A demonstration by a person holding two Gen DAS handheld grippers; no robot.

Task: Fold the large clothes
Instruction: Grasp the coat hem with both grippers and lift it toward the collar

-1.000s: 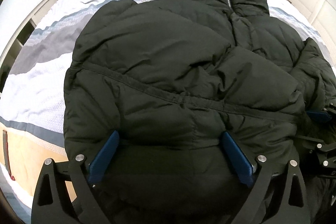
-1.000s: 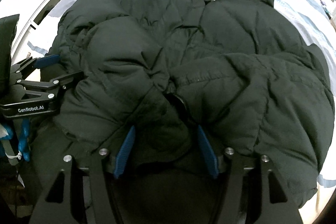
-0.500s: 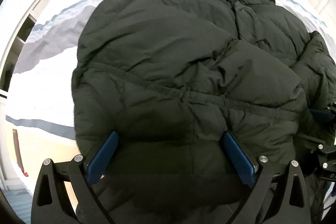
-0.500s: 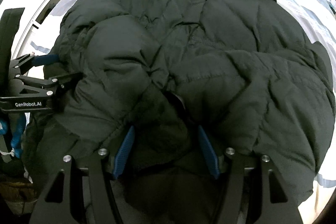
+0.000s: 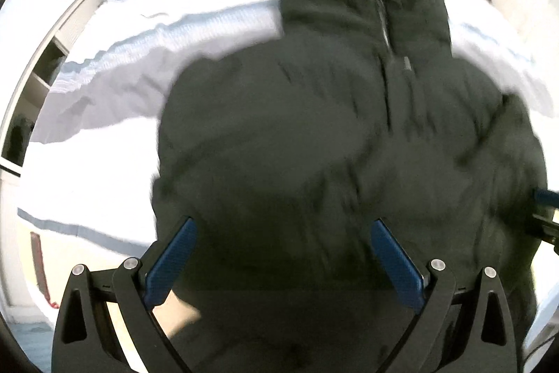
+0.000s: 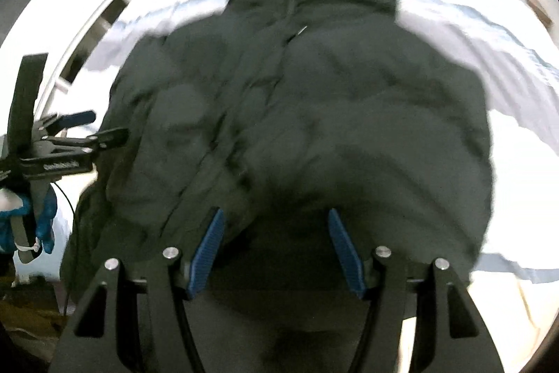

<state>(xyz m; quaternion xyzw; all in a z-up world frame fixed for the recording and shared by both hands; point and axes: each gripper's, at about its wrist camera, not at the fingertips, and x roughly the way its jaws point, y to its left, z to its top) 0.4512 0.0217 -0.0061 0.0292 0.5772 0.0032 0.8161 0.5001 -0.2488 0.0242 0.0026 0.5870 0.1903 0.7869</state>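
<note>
both grippers, left [image 5: 281, 256] and right [image 6: 276, 247], jaws spread wide over the black jacket [image 5: 342, 135].

A bed [image 5: 104, 184] with a blue, grey, white and yellow striped cover fills both views, and a black puffer jacket [image 5: 332, 145] lies on it, collar toward the top of the frame, bulk across centre and lower right.

One jacket [image 5: 332, 145], one striped bedspread [image 5: 115, 86], two claws [image 5: 279, 254].
</note>
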